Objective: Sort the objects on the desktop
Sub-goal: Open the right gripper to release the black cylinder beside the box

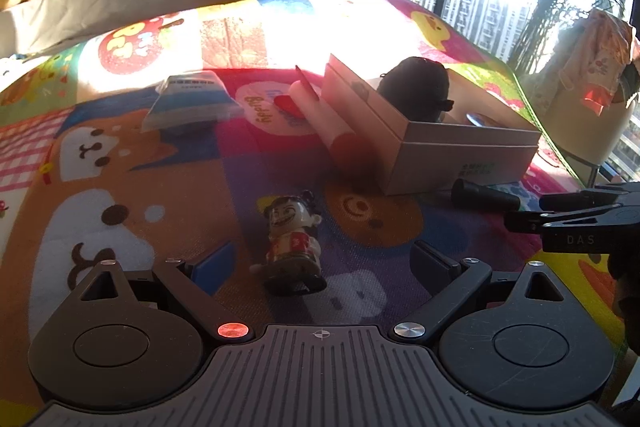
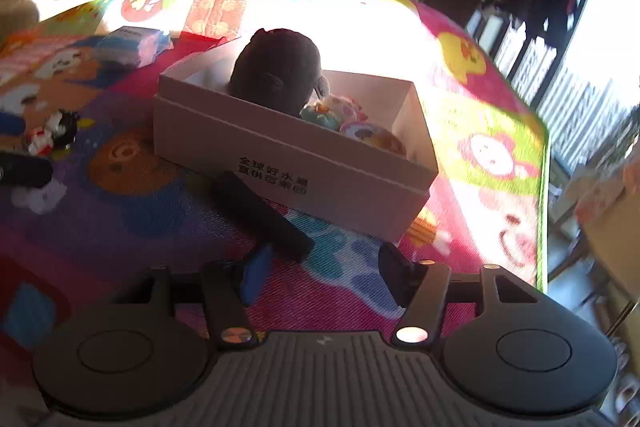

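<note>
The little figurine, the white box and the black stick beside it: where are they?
Figurine [image 1: 294, 243]: left wrist view, its red torso.
White box [image 2: 280, 163]: right wrist view, its printed front wall.
Black stick [image 2: 262, 215]: right wrist view, mid-length.

The box wall [image 1: 432, 131] hides the dark plush toy's [image 1: 416, 87] lower half.

The letters "DAS" are printed in pale type on the black body of the right gripper [image 1: 524, 213], which reaches in at the right edge of the left wrist view. Ahead of the left tongs, a white patch on the cartoon play mat [image 1: 276, 107] carries green letters that seem to read "Buddy", turned sideways. The near side wall of the white cardboard box [image 2: 280, 163], just ahead of the right tongs, bears two lines of dark Chinese characters, too blurred to make out fully.
</note>
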